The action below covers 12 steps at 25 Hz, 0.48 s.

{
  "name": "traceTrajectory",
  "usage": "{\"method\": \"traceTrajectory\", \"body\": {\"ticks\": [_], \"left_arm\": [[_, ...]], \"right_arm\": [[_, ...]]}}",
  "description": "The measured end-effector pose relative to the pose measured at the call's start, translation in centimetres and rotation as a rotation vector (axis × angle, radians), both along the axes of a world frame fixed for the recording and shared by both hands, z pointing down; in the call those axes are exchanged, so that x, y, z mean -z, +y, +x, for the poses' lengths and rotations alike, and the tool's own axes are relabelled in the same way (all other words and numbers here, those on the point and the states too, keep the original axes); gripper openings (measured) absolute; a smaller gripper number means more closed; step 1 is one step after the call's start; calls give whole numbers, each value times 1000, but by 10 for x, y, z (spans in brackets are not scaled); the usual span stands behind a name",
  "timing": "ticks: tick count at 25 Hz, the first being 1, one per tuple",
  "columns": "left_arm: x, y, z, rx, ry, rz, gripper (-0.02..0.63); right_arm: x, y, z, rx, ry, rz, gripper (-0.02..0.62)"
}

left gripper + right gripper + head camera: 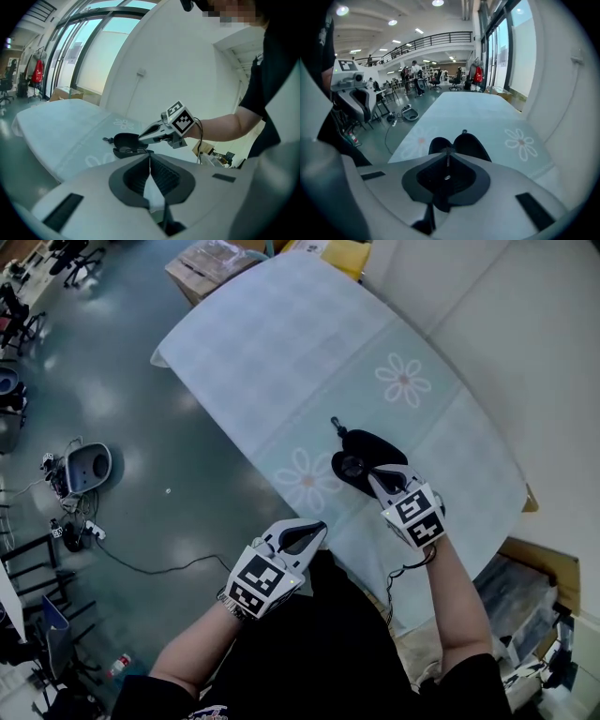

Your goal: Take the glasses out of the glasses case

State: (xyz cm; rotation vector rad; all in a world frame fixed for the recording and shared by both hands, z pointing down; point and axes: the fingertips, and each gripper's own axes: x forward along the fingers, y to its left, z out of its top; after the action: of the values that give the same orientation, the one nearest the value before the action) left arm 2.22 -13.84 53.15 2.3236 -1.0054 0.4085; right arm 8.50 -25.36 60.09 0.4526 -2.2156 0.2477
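Glasses case point(367, 448): black, open, on counter point(281, 352). Nearest: left gripper point(317, 527) at counter's near edge, jaws together, empty; case lies ahead & to its right. Next: right gripper point(379, 473), jaws together, empty, tips at case's near rim, contact unclear; the nearer hand. Case sits straight ahead of those jaws, halves splayed side by side. Glasses not clearly made out inside.
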Motion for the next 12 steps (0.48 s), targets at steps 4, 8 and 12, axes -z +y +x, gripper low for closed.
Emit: {"method": "traceTrajectory", "body": {"ticks": [4, 8, 12], "left_arm": [[-3, -3, -4, 15, -5, -3, 31], [-7, -3, -7, 38, -4, -15, 31], [-10, 0, -6, 50, -1, -27, 31]], "right_arm": [[-20, 0, -4, 112, 100, 12, 30], [-38, 0, -5, 180, 185, 0, 74], [-53, 0, -3, 240, 263, -16, 75]]}}
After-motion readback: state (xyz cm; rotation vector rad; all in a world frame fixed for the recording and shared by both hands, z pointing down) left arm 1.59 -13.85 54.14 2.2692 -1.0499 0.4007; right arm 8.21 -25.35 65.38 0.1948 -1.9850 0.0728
